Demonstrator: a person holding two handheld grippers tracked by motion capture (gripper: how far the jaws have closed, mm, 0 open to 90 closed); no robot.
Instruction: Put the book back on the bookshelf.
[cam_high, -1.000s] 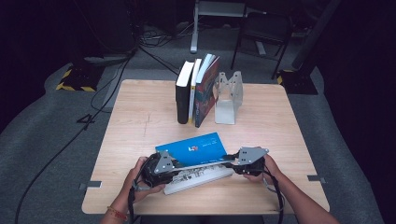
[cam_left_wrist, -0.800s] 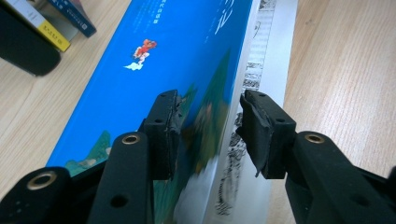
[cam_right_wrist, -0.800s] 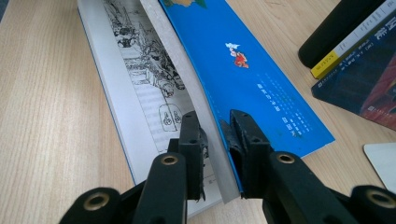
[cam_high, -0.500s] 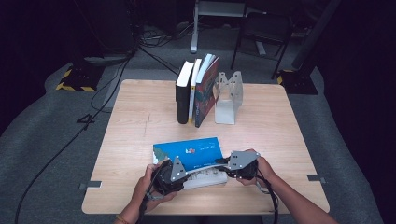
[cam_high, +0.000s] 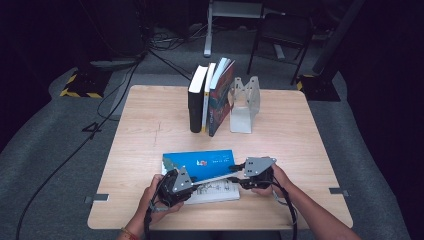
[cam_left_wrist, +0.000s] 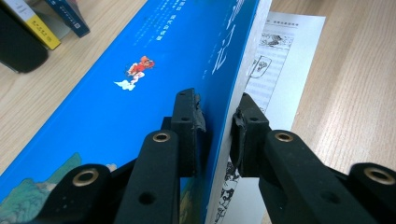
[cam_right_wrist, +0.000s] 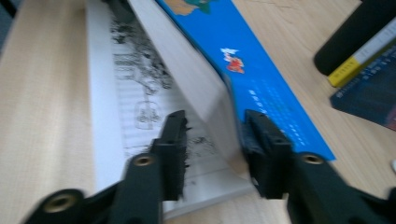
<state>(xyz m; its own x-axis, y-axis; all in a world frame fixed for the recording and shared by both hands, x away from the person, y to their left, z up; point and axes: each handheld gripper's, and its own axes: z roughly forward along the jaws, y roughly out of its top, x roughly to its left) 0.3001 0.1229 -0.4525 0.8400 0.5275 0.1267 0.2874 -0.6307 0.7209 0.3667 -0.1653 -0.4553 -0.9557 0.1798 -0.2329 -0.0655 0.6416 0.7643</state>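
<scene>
Blue-covered book (cam_high: 199, 161), lower centre of the wooden surface (cam_high: 150, 125), lies open with cover block raised over illustrated white pages, left claw (cam_left_wrist: 217, 122) just closed onto that block, right claw (cam_right_wrist: 212, 140) straddling it, just widened, grip undeterminable.

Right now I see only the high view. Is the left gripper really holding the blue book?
Observer: Yes. The left gripper has just been closing; its pads press the blue book, one on the cover, one on the page edges.
Operator: And the other one?
Observer: The right gripper has just been opening; its jaws straddle the raised half, with a gap.
Operator: What lies underneath?
Observer: A flat white page with black line drawings.
</scene>
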